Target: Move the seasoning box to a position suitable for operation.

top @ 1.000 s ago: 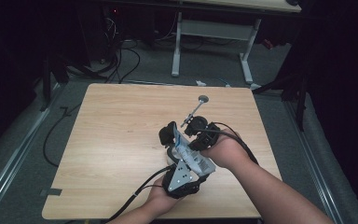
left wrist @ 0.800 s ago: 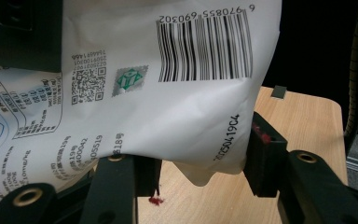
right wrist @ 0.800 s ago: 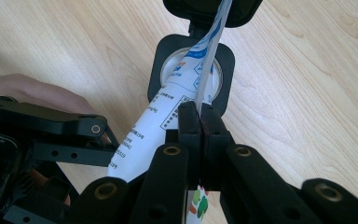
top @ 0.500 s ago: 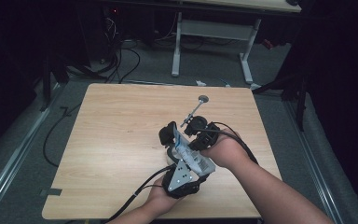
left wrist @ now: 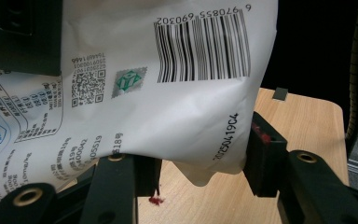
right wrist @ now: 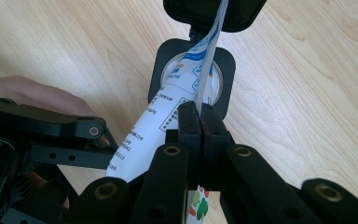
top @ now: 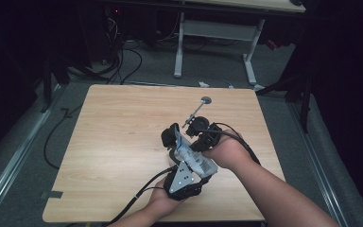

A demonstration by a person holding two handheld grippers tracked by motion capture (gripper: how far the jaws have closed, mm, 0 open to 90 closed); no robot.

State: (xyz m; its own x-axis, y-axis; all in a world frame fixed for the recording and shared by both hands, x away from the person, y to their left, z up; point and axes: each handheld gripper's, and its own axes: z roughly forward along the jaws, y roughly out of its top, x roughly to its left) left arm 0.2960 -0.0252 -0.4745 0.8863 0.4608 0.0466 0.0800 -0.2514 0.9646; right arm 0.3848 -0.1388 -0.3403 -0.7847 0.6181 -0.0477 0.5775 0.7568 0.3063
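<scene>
A pale wooden table (top: 123, 142) stands in a dark room with cables on the floor. Over its near right part, both grippers hold a white printed plastic tube (top: 194, 158), its cap end hidden among the black parts. The left gripper (left wrist: 200, 163) clamps the tube's body, where a barcode reads 6970855690302 and a stamp 20250419C4. The right gripper (right wrist: 200, 116) is pinched closed on the tube's flat crimped end. A thin metal rod with a round grey tip (top: 197, 109), perhaps a spoon, lies just beyond.
</scene>
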